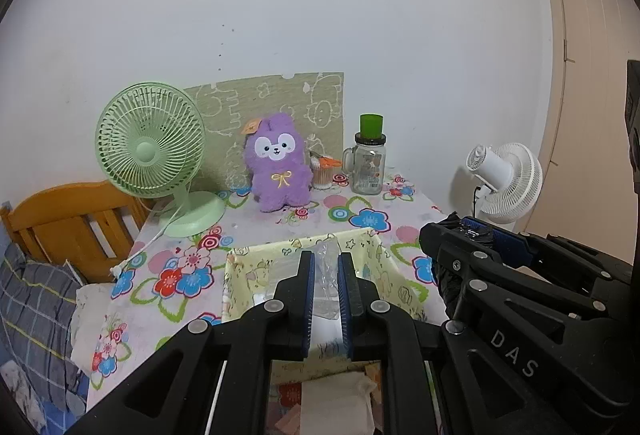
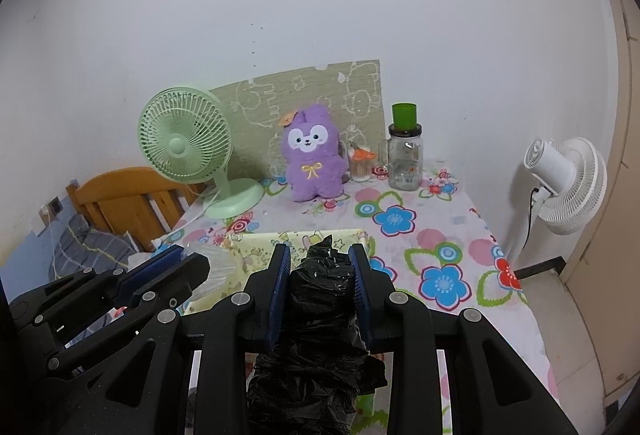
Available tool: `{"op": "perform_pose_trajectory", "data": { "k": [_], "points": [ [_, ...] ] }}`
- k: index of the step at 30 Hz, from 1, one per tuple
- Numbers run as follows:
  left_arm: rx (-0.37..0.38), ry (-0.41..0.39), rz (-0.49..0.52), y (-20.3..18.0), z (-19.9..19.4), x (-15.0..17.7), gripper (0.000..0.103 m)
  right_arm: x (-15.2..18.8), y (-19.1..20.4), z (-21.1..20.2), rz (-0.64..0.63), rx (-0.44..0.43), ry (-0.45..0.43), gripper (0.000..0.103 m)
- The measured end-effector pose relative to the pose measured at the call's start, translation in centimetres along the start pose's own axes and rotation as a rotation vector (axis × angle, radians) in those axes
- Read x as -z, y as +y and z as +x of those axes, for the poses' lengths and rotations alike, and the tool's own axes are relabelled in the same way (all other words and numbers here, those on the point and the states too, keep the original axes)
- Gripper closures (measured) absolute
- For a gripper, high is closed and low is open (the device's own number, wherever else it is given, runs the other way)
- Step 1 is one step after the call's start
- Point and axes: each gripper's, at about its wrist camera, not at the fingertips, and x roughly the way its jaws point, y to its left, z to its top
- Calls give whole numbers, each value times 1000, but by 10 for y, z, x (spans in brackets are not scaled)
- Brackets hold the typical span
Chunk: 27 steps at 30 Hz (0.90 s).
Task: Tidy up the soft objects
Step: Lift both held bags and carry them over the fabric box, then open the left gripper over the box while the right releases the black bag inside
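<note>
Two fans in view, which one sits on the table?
The pale green desk fan, left of the purple plush. The white fan stands off the table's right edge.

Two fans on view: green fan (image 1: 150, 155) and white fan (image 1: 506, 181). One purple plush (image 1: 280, 165), one glass jar (image 1: 369, 163) (green cup on top), two bags: clear bag (image 1: 326, 275) and black bag (image 2: 320, 299).

Green fan (image 1: 150, 147) at 10 o'clock on the flowered table (image 1: 360, 213). Jar (image 1: 368, 165) with green cup (image 1: 371, 125) at 1 o'clock. White fan (image 1: 506, 181) at 3 o'clock. Wooden bedframe (image 1: 60, 219) at 9 o'clock.
</note>
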Motion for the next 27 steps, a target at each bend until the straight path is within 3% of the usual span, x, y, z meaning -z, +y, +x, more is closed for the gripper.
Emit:
{"op": "perform_pose_trajectory", "data": {
  "k": [18, 20, 27],
  "points": [
    [19, 65, -46, 12, 48, -3, 91, -6, -8, 47, 13, -5, 53, 70],
    [11, 83, -60, 14, 54, -1, 79, -6, -7, 53, 11, -6, 58, 70],
    [-33, 148, -81, 24, 70, 13, 63, -5, -5, 77, 13, -27, 84, 70]
  ]
}}
